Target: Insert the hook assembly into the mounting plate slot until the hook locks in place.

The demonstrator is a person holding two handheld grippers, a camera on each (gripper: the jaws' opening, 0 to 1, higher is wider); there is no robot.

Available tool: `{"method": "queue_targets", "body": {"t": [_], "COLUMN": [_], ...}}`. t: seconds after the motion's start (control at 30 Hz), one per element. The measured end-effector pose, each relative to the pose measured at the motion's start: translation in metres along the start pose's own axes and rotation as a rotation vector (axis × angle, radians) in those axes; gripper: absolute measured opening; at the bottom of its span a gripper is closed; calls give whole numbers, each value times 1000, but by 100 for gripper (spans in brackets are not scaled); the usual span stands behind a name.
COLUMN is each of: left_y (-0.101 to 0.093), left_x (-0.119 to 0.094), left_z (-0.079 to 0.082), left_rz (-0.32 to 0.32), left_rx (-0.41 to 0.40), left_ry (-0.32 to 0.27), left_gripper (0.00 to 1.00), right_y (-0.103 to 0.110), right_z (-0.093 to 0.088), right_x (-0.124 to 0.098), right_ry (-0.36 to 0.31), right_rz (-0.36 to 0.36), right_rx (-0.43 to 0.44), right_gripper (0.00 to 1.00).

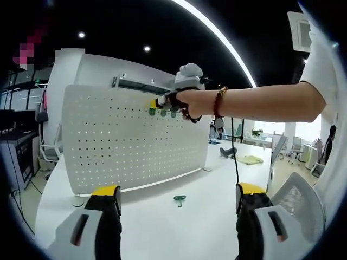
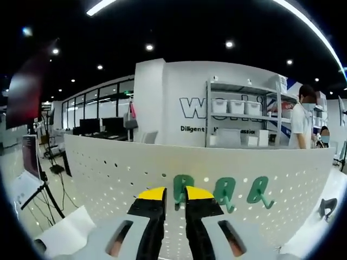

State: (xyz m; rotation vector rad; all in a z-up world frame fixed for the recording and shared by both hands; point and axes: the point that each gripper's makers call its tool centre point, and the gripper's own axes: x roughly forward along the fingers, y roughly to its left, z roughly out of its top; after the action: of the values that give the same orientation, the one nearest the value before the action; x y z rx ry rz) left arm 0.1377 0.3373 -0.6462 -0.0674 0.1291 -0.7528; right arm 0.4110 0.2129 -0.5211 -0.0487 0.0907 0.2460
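Observation:
A white perforated mounting plate (image 1: 135, 143) stands upright on the white table (image 1: 162, 227). My left gripper (image 1: 178, 203) is open low over the table, and a loose green hook (image 1: 179, 200) lies on the tabletop between its jaws. A person's hand holds my right gripper (image 1: 160, 102) at the plate's top edge. In the right gripper view, my right gripper (image 2: 175, 195) is shut on a green hook (image 2: 181, 190) pressed against the plate (image 2: 108, 168). Two more green hooks (image 2: 224, 192) (image 2: 259, 190) hang on the plate just to its right.
The person's bare arm (image 1: 260, 103) crosses above the plate. A mesh chair (image 1: 295, 195) sits at the right, and small items (image 1: 230, 152) and a yellow-green cloth (image 1: 250, 160) lie further along the table. Shelving (image 2: 244, 116) and a standing person (image 2: 300, 125) are behind the plate.

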Motion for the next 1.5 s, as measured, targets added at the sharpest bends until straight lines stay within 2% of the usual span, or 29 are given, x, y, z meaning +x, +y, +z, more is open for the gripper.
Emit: {"method": "queue_targets", "body": {"t": [0.13,0.3,0.4,0.47,0.57,0.6,0.63,0.7,0.87,1.23,1.5], "left_y": [-1,-2,-2,-3,-3,-4,-5,-7,-12,-25,-32], "left_x": [0,0,0,-1,-2,-2,-2,-3,-6,-10,-11], "left_z": [0,1,1,1,2,1,1,2,4,13,12], "left_rz": [3,7,9,12,17,17,15,18,22,19,26], "left_rx": [4,9,9,9,9,8,10,16,15,39,43], "left_ry": [7,9,14,14,16,16,21,24,22,19,29], "left_gripper": [89,89,89,89,89,89,88,88,88,88,87], "right_y": [3,1,-1,-13,-13,-17,-22,-21,-18,-11,-8], "right_z": [-7,-10,-15,-9,-8,-8,-6,-7,-6,-4,-15], "right_x": [5,5,3,-2,-3,-5,-6,-6,-9,-28,-46], "right_ry": [36,44,62,31,35,37,31,35,40,29,30], "right_rz": [23,19,20,-44,-18,-45,-66,-41,-31,18,50], "right_rx": [-8,-8,-5,-26,14,5,-17,9,16,32,33], "right_gripper": [23,24,21,14,15,12,13,13,13,14,14]}}
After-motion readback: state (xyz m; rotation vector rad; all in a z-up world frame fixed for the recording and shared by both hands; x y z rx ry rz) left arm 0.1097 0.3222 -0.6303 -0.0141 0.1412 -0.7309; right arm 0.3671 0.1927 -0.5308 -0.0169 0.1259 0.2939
